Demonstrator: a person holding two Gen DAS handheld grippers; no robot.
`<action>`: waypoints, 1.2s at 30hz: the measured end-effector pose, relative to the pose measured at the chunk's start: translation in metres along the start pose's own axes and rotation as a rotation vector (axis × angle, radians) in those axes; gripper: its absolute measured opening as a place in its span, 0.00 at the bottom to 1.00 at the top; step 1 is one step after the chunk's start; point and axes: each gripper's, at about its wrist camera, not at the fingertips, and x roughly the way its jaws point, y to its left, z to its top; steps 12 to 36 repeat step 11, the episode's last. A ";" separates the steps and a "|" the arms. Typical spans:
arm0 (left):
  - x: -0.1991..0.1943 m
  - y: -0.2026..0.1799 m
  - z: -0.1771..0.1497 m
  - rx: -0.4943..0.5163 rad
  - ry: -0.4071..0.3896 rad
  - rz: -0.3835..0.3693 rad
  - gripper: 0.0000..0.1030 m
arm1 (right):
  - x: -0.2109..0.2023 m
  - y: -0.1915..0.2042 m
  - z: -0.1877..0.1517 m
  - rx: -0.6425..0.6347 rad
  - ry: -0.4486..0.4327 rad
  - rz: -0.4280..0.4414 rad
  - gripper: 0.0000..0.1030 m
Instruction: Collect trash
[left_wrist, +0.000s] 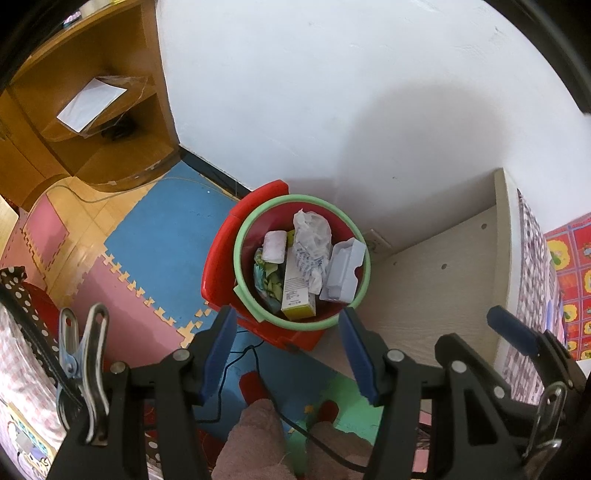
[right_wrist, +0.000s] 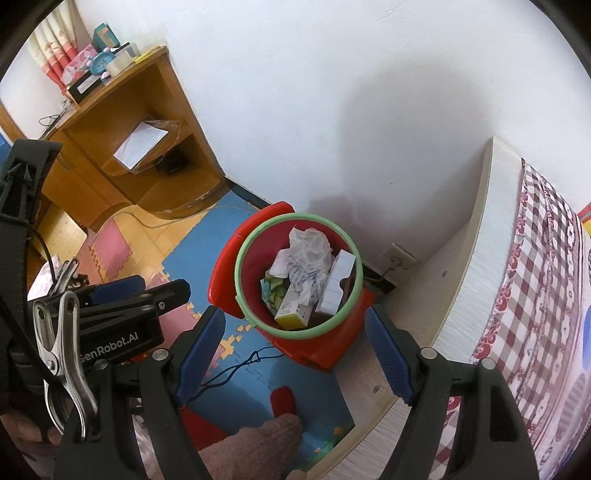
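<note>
A red trash bin with a green rim (left_wrist: 237, 258) stands on the floor against the white wall. It holds crumpled white paper (left_wrist: 312, 236), a yellow-and-white carton (left_wrist: 297, 291), a white plastic tray (left_wrist: 343, 273) and other scraps. My left gripper (left_wrist: 288, 311) hangs above the bin's near edge, open, with nothing between its blue pads. My right gripper (right_wrist: 294, 310) hangs beside it over the same bin (right_wrist: 239, 273), open wider and also empty. One blue finger (left_wrist: 513, 330) of the right gripper shows at the right of the left wrist view.
A wooden shelf unit (left_wrist: 92, 110) stands at the left, with a sheet in a plastic sleeve on it. A bed with a checked cover (right_wrist: 535, 295) and its pale side board (left_wrist: 443, 277) stands right of the bin. Foam floor mats (left_wrist: 159, 240), a black cable (right_wrist: 236, 369) and the person's red-socked feet (left_wrist: 253, 384) lie below.
</note>
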 end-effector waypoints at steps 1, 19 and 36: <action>0.000 0.000 0.000 -0.001 0.000 0.000 0.59 | -0.001 0.000 0.000 0.001 0.000 -0.001 0.78; -0.002 -0.004 0.001 0.005 0.010 -0.012 0.59 | -0.008 -0.003 -0.001 0.004 -0.002 -0.009 0.78; -0.002 -0.004 0.001 0.005 0.010 -0.012 0.59 | -0.008 -0.003 -0.001 0.004 -0.002 -0.009 0.78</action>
